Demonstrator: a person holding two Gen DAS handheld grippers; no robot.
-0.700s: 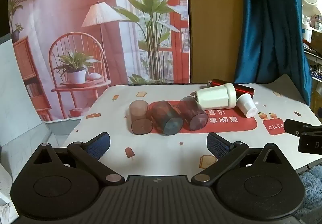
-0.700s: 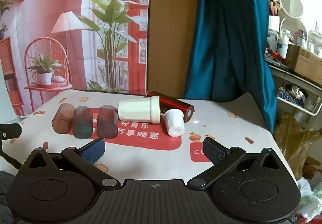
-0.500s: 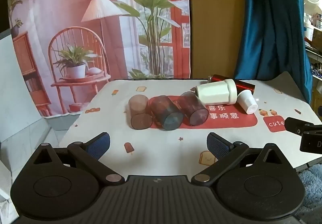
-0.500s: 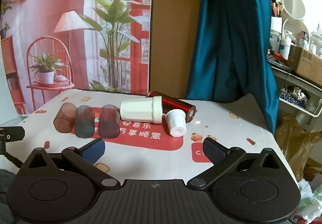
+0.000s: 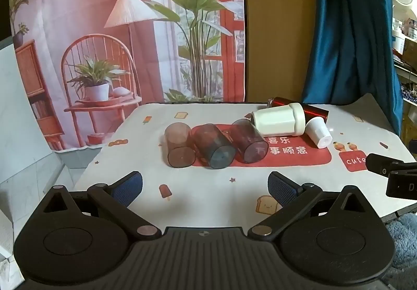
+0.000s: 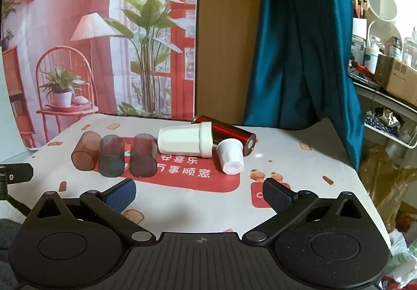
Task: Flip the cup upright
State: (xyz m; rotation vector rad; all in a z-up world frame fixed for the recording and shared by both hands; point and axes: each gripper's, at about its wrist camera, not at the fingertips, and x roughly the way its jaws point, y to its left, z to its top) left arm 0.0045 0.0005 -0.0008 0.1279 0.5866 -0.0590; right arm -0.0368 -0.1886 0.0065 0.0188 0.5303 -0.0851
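Note:
Several cups lie on their sides on the table. A brown translucent cup (image 5: 178,145) (image 6: 86,150), a blue-grey one (image 5: 213,146) (image 6: 111,156) and a purple one (image 5: 249,141) (image 6: 143,156) lie side by side. To their right lie a large white cup (image 5: 278,119) (image 6: 186,143), a small white cup (image 5: 318,131) (image 6: 230,157) and a red metallic cylinder (image 5: 299,106) (image 6: 230,133). My left gripper (image 5: 205,187) is open and empty, in front of the translucent cups. My right gripper (image 6: 199,195) is open and empty, in front of the white cups.
A patterned tablecloth (image 5: 208,193) with a red panel (image 6: 198,178) covers the table. A printed backdrop (image 5: 130,29) and a blue curtain (image 6: 299,42) hang behind. Shelves with clutter (image 6: 385,76) stand at the right. The right gripper's edge shows in the left view (image 5: 391,172).
Both grippers have pulled back and risen slightly, so the cups sit a little farther off. The cups have not moved. Both stay open.

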